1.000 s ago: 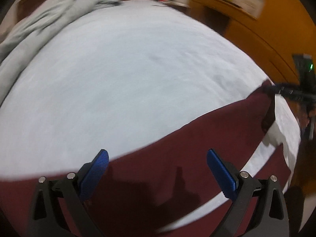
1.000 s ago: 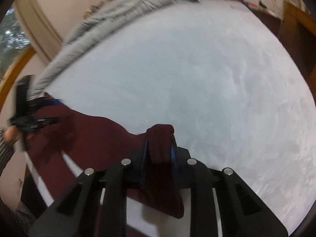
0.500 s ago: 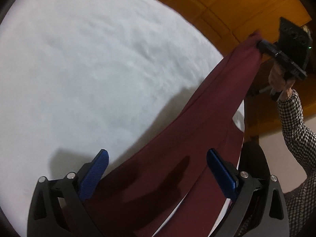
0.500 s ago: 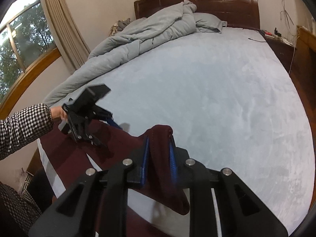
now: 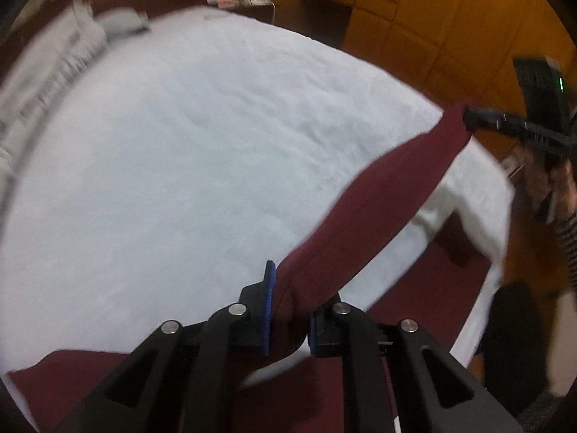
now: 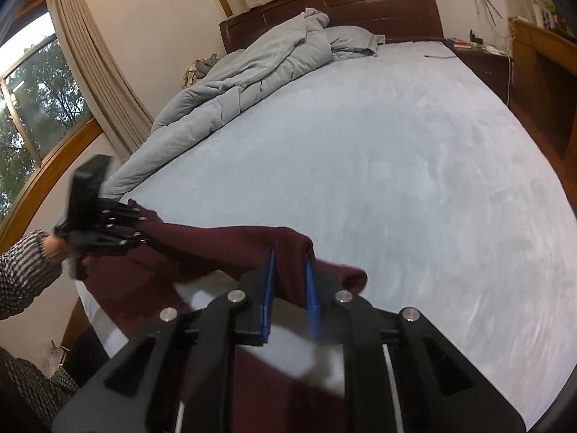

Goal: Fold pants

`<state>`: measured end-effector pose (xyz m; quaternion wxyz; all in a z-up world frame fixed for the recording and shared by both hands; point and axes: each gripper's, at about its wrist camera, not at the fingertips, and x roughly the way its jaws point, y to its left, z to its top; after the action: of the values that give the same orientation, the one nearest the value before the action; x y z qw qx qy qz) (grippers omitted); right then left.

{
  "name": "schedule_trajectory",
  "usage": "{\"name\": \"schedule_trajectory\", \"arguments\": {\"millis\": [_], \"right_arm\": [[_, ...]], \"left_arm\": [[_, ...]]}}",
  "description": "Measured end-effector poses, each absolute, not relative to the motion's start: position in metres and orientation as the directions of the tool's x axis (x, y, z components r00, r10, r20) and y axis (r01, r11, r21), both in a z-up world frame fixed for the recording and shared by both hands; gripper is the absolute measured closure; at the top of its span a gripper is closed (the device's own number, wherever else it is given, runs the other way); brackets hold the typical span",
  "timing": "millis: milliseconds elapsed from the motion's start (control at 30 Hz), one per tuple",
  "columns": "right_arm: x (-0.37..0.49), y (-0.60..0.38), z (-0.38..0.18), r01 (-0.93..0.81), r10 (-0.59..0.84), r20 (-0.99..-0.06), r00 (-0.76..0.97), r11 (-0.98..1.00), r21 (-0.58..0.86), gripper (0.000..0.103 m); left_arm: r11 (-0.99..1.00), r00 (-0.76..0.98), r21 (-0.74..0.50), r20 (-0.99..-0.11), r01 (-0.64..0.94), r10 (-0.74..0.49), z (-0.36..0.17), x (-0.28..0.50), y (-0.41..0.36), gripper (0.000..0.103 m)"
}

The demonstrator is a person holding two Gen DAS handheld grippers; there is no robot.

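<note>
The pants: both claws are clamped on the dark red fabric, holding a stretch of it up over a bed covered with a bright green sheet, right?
Almost. Both the left claw and the right claw are clamped on the dark red pants, with that stretch lifted between them, but the bed sheet is pale grey-blue, not bright green. The right wrist view shows it most clearly.

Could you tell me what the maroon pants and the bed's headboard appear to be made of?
The pants look like a soft, matte knit, perhaps fleece or jersey: they sag and bunch thickly between the two grippers without shine. The headboard looks like dark wood with a glossy varnish, going by its panelled face and light reflections; veneer cannot be ruled out.
</note>
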<state>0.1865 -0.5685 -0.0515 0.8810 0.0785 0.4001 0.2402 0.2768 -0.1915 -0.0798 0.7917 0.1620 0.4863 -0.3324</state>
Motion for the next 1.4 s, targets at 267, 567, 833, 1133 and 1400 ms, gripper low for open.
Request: {"name": "schedule_trajectory", "arguments": {"millis": [267, 567, 833, 1133, 1400], "right_arm": [[0.102, -0.567, -0.102, -0.303, 0.408, -0.756, 0.512, 0.909, 0.285, 0.089], [0.064, -0.557, -0.166, -0.26, 0.339, -0.868, 0.362, 0.931, 0.255, 0.059], [0.054, -0.592, -0.14, -0.138, 0.542, -0.727, 0.421, 0.831, 0.539, 0.025], [0.117, -0.571, -0.181, -0.06, 0.546, -0.78, 0.305, 0.829, 0.557, 0.06], [0.112, -0.58, -0.13, -0.144, 0.547, -0.717, 0.432, 0.826, 0.544, 0.096]], "left_arm": [[0.701, 0.424, 0.153, -0.876, 0.697, -0.23, -0.118, 0.156, -0.223, 0.088], [0.691, 0.484, 0.295, -0.87, 0.66, -0.091, -0.197, 0.11, -0.235, 0.084], [0.712, 0.495, 0.302, -0.866, 0.634, -0.073, -0.198, 0.113, -0.239, 0.081], [0.712, 0.512, 0.323, -0.857, 0.623, -0.06, -0.2, 0.103, -0.238, 0.075], [0.783, 0.468, 0.192, -0.873, 0.592, -0.139, -0.179, 0.106, -0.236, 0.071]]}}
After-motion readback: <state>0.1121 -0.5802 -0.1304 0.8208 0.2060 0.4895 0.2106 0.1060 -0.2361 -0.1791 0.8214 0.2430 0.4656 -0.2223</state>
